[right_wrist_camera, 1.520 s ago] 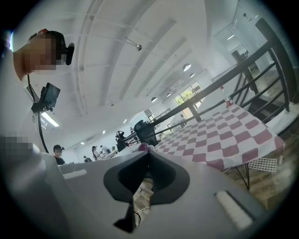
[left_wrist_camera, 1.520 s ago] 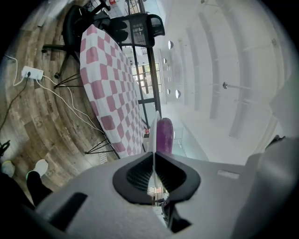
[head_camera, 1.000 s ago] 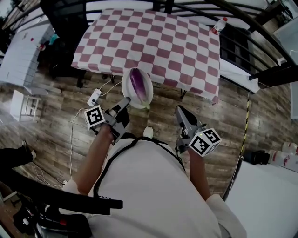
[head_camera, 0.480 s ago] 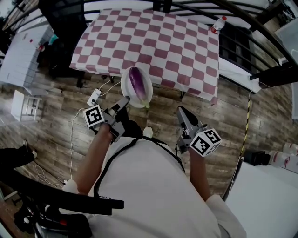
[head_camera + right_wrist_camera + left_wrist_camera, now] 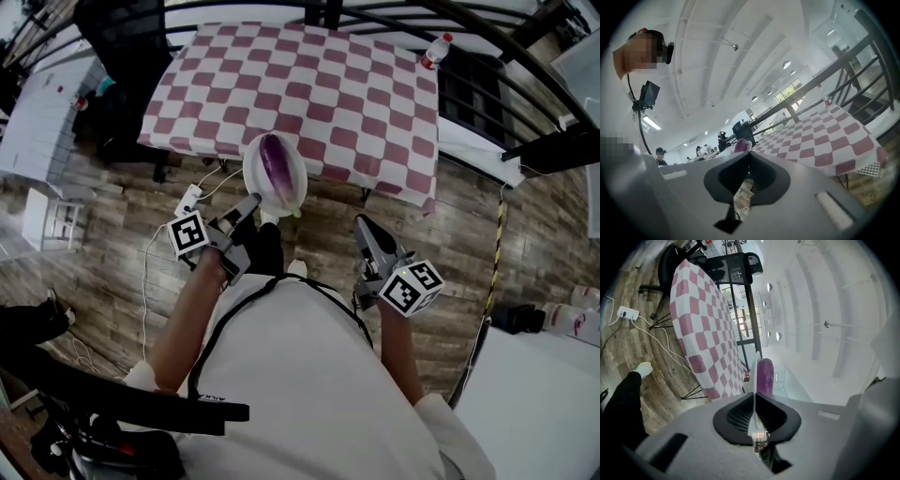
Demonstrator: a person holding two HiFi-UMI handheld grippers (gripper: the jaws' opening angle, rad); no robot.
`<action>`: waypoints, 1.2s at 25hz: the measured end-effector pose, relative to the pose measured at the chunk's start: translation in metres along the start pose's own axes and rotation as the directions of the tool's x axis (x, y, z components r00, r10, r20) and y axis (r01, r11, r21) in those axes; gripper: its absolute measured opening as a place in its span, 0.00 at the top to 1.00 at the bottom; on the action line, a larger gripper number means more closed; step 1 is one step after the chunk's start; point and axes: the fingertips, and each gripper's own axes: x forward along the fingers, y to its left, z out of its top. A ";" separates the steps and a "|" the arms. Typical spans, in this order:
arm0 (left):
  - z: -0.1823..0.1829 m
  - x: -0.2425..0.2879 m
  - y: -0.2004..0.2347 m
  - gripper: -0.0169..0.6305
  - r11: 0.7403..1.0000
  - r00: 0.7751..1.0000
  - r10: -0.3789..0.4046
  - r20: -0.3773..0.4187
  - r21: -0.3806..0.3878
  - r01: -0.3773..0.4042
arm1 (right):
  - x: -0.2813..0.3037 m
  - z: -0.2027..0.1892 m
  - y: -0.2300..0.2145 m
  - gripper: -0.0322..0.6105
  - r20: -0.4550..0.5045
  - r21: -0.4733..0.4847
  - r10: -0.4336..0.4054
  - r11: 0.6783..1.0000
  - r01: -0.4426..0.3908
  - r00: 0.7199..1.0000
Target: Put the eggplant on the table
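Glossy purple eggplant [image 5: 275,161] lay on the round white plate [image 5: 252,181], long axis aimed across the near edge of the pink-checked table [image 5: 309,84]; left gripper [image 5: 251,202] pinched the plate's rim, right gripper [image 5: 362,223] pressed together, empty; the table's top lay open beyond

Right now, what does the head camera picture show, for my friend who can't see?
The left gripper holds a white plate by its rim, with a purple eggplant lying on it, near the edge of a pink-and-white checked table. The right gripper is shut and empty.
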 end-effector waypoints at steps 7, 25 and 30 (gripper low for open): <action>0.022 0.023 0.001 0.94 1.000 1.000 -0.013 -0.022 -0.005 0.013 | 0.023 0.010 -0.010 0.94 0.005 -0.002 -0.008 1.000 0.008 1.000; 0.150 0.109 0.013 0.94 0.999 0.992 -0.014 -0.127 -0.032 0.010 | 0.152 0.069 -0.045 0.94 0.020 0.011 -0.088 0.996 0.088 0.996; 0.190 0.133 0.018 0.94 0.999 0.986 -0.011 -0.167 -0.034 0.006 | 0.194 0.089 -0.050 0.94 0.034 0.008 -0.106 0.994 0.105 0.994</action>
